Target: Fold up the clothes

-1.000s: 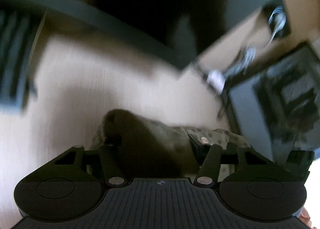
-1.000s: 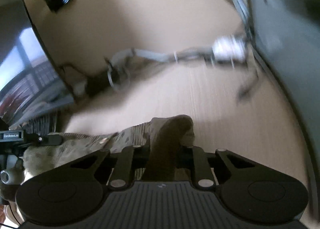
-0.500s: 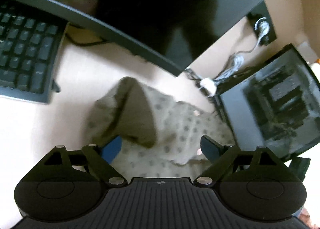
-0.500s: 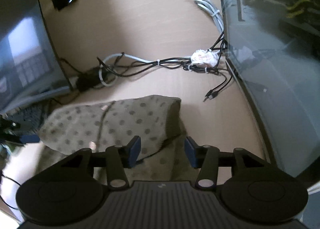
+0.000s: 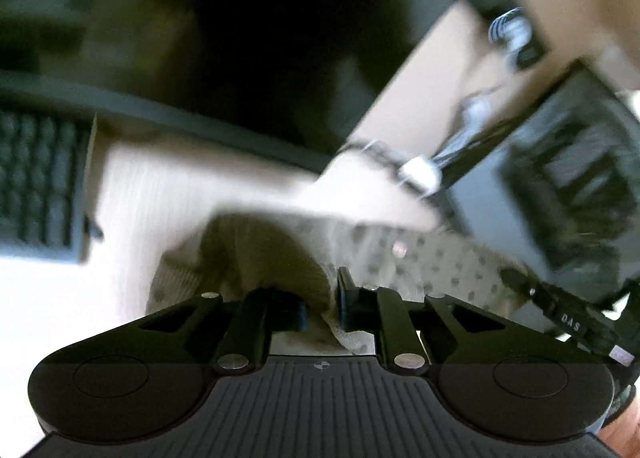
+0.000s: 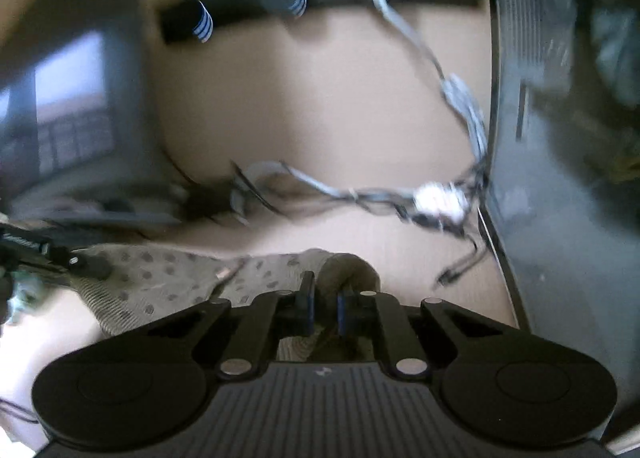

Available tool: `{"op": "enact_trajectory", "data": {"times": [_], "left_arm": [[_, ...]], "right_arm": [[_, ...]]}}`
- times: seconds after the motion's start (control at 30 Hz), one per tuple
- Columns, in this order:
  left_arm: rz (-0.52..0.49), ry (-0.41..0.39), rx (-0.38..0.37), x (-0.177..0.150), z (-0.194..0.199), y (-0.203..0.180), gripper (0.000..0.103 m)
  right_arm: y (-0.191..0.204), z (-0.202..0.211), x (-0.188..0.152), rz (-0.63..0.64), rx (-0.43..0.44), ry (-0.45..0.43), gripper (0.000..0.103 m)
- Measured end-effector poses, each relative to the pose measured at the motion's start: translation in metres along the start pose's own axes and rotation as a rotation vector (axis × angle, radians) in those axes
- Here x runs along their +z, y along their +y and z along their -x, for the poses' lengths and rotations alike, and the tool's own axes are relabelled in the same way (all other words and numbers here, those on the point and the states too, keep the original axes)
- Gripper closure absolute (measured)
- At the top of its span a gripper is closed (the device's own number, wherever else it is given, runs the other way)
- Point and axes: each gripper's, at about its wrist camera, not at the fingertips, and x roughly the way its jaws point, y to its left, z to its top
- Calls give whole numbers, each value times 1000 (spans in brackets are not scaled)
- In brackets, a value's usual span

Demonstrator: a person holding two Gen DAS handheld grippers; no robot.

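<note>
Olive-beige knit, dotted with darker spots: the garment (image 5: 400, 258), low in the centre of both views, partly lying on the pale wood-grain worktop (image 5: 160, 194) and partly gathered up at the near edge.

Closing the left tool (image 5: 322, 306) on a bunched fold of that cloth, with the fabric filling the narrow gap between the jaws. Pinching with the right tool (image 6: 325, 308) too, jaws nearly together on a rolled hem that humps up just beyond them. Probably the lift that starts a fold, one corner in each grip.

To do it well:
- Raise both corners at an even height, so the edge between them hangs straight rather than sagging.
- Pull gently apart to take the slack out before carrying the edge over.
- Steer clear of the grey cables (image 6: 360, 194) at centre right of the right view and the dark keyboard (image 5: 36, 186) at far left of the left view.
- Check the bite on both sides; a thick roll of knit can probably slip out in layers.

Soft, ribbed, slightly stretchy cloth, likely to drape and crease easily. Hard matt black plastic on the tool bodies, ridged at the base. Much blur, so finer weave not readable.
</note>
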Motion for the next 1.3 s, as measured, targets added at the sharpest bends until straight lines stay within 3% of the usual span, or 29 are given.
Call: {"op": "enact_trajectory", "data": {"times": [0.1,0.23,0.3,0.37,0.43,0.5,0.6,0.67,0.77,0.83,0.93,1.0,1.07,1.13,1.3], "left_arm": [[-46,0,-49,-19,38,-6,87],[-35,187,-54,-76,27,12,82],[-19,292,7,-99,11,29,76],[-17,335,24,-108,11,41,67],[-40,289,-23,-98,25,41,53],[-66,236,-76,-87,39,39,49],[-97,148,-181,-72,49,31,39],[-111,118,-228,-67,37,21,25],[-83,154,-236,-71,5,13,21],[-16,217,-193,-78,-14,12,20],[45,212,-147,-92,-12,17,13],[105,161,-106,-100,1,23,10],[182,95,-54,-104,14,28,10],[232,24,-59,-105,28,21,10],[158,-146,-42,-101,37,-35,9]], "right_arm": [[-4,39,-11,-23,15,17,94],[-13,36,-65,-88,-39,184,89],[-16,25,-91,-106,-122,278,85],[-16,25,-100,-111,-207,301,83],[-12,38,-94,-128,-245,257,71],[2,51,-81,-108,-263,175,48],[31,48,-61,-37,-251,77,33],[46,31,-51,-17,-200,29,20],[52,-7,-44,-76,-89,34,15],[49,-35,-51,-130,-29,103,14],[32,-66,-76,-193,4,217,12],[19,-76,-93,-223,42,265,9],[13,-72,-94,-194,100,255,9],[12,-63,-88,-157,102,252,7],[19,-24,-86,64,109,140,0]]}}
